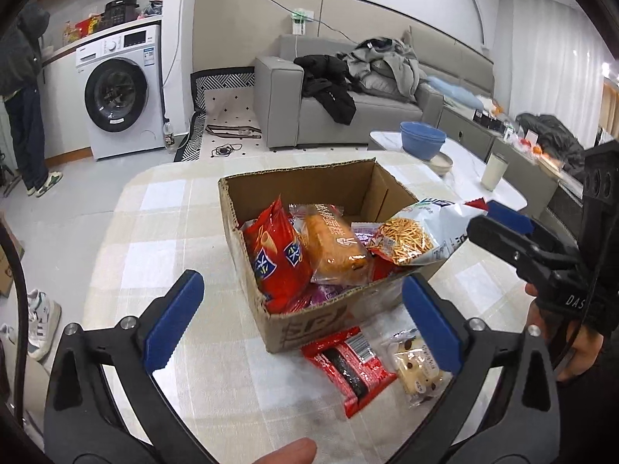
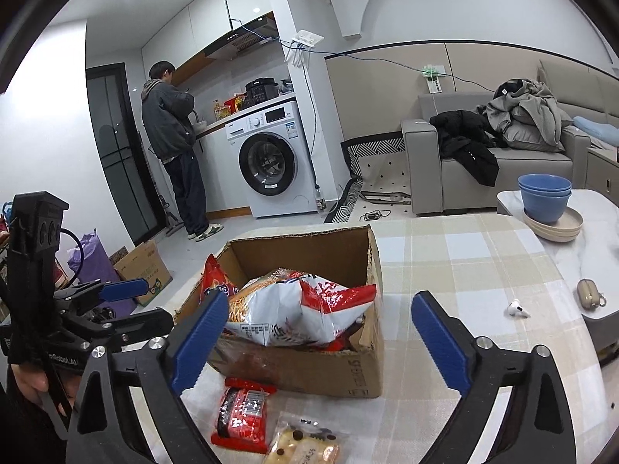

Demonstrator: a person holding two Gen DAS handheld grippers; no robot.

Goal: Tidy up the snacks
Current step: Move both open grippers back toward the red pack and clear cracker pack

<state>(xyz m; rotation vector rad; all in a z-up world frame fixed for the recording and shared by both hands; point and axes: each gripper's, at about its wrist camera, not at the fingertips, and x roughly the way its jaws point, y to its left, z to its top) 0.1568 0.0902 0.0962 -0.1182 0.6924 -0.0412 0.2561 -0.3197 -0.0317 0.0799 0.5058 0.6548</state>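
An open cardboard box (image 1: 247, 270) (image 2: 340, 371) stands on the checked tablecloth. It holds a red snack bag (image 1: 276, 259), a wrapped bread loaf (image 1: 332, 247) and a white noodle-snack bag (image 1: 418, 237) (image 2: 294, 309) lying on top. In front of the box lie a red cookie pack (image 1: 348, 367) (image 2: 241, 413) and a pale cake packet (image 1: 416, 363) (image 2: 305, 446). My left gripper (image 1: 301, 321) is open and empty, near the box's front. My right gripper (image 2: 321, 340) is open and empty above the box's near edge; it also shows in the left wrist view (image 1: 499, 220), beside the noodle bag.
On a white marble table (image 2: 595, 239) stand stacked blue bowls (image 2: 545, 197) (image 1: 423, 141) on plates, and a white cup (image 1: 493, 170). An earbud (image 2: 516, 307) and its case (image 2: 590, 292) lie at right. A person (image 2: 174, 147) stands by the washing machine (image 2: 271, 158). A grey sofa (image 2: 495, 162) is behind.
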